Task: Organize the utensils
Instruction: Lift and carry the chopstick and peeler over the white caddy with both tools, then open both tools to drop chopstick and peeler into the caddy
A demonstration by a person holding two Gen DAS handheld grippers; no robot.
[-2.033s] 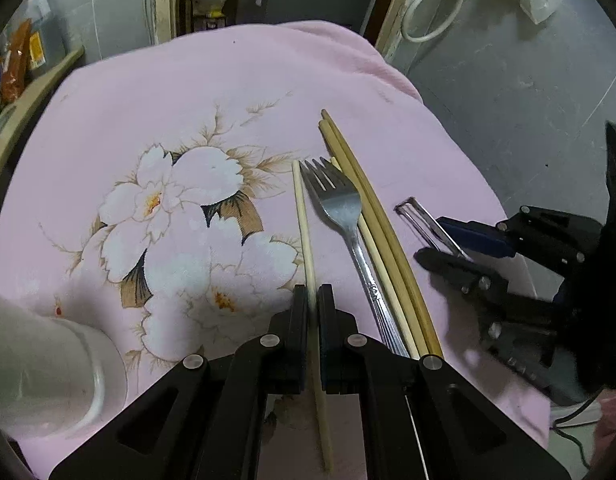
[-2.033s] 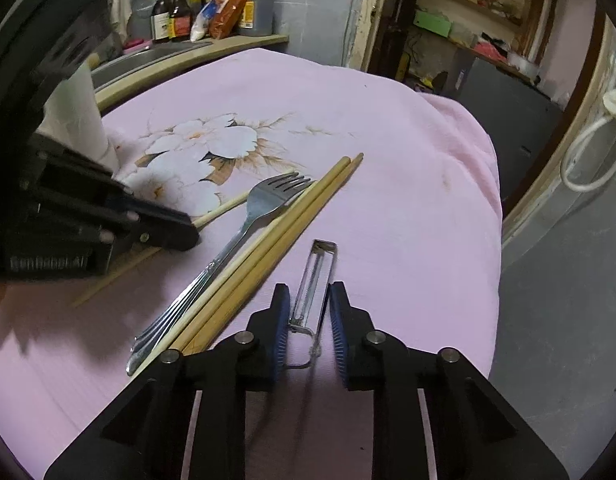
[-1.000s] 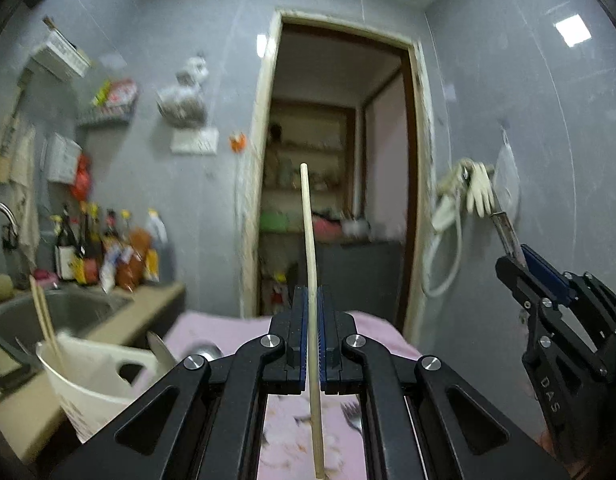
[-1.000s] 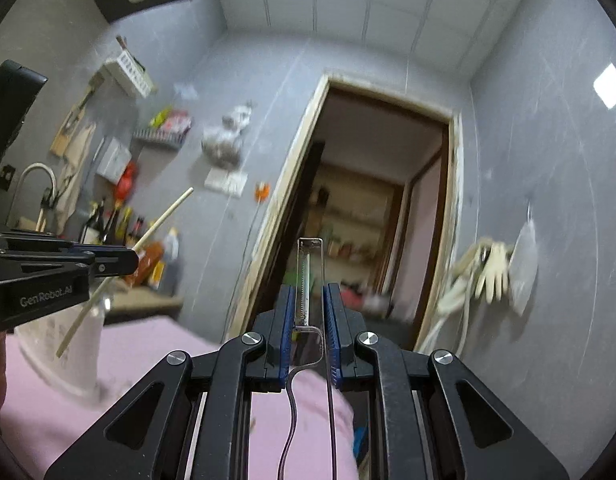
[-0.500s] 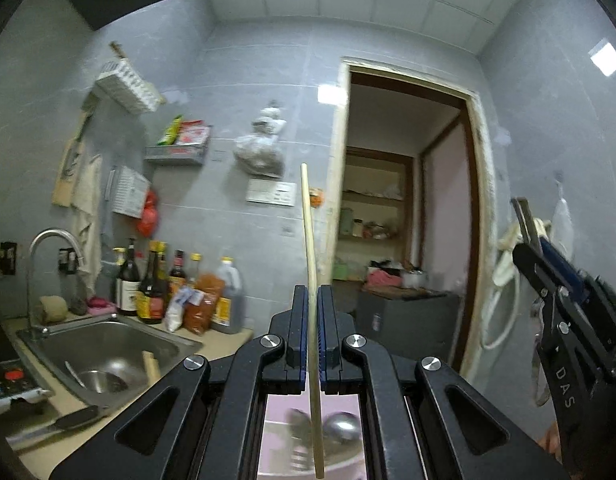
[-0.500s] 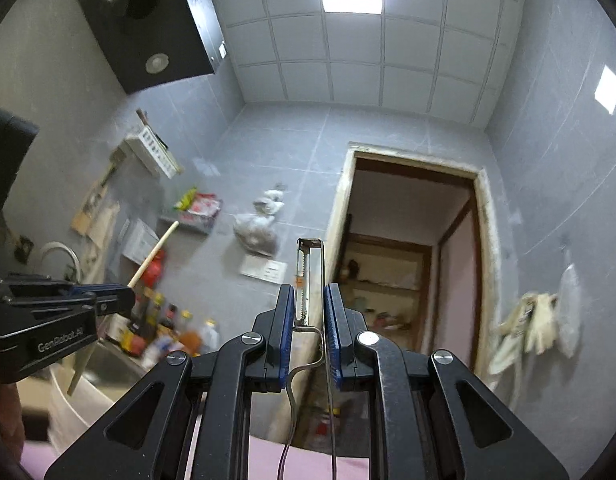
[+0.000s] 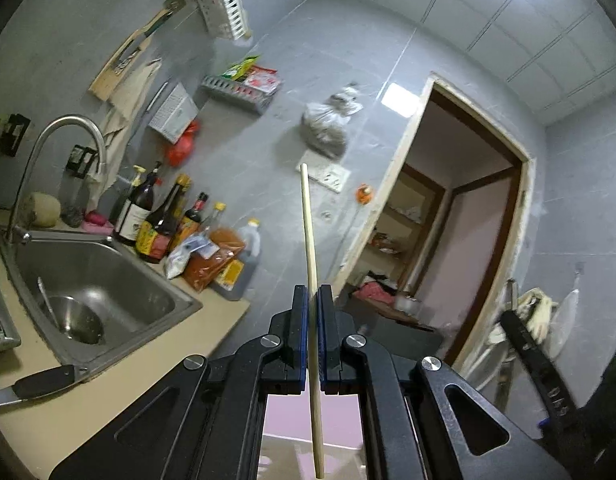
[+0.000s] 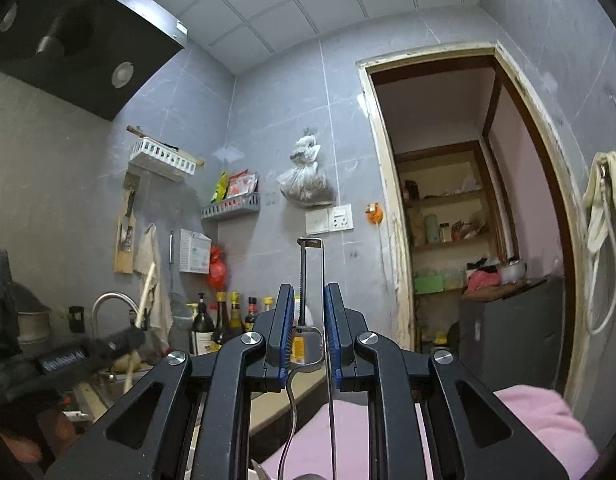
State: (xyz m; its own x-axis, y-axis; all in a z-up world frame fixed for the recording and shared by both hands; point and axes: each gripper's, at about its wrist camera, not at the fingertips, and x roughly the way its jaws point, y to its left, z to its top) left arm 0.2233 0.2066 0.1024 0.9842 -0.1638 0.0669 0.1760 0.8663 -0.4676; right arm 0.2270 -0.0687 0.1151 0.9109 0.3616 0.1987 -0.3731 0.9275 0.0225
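My left gripper (image 7: 312, 300) is closed on one chopstick (image 7: 309, 236), which stands up out of the jaws; its lower end goes out of the picture below my fingers. My right gripper (image 8: 309, 300) is narrow and holds a metal peeler (image 8: 310, 276) by its wire handle; the blade end sticks up ahead of the fingers, and the handle is cut off at the bottom edge.

From the right wrist view, my left gripper (image 8: 123, 340) is far to the left and blurred. The white writing on its side I cannot read. The chopstick (image 8: 141, 320) there is partly behind its body.

From the left wrist view, the right gripper (image 7: 544, 376) is low on the right, dark and blurred; its letters are also not readable.

To the left of my left gripper is a steel sink (image 7: 91, 280), with bottles (image 7: 159, 220) behind it; their labels are too small to read. Below my right fingers a pink cloth (image 8: 540, 428) shows only in part.
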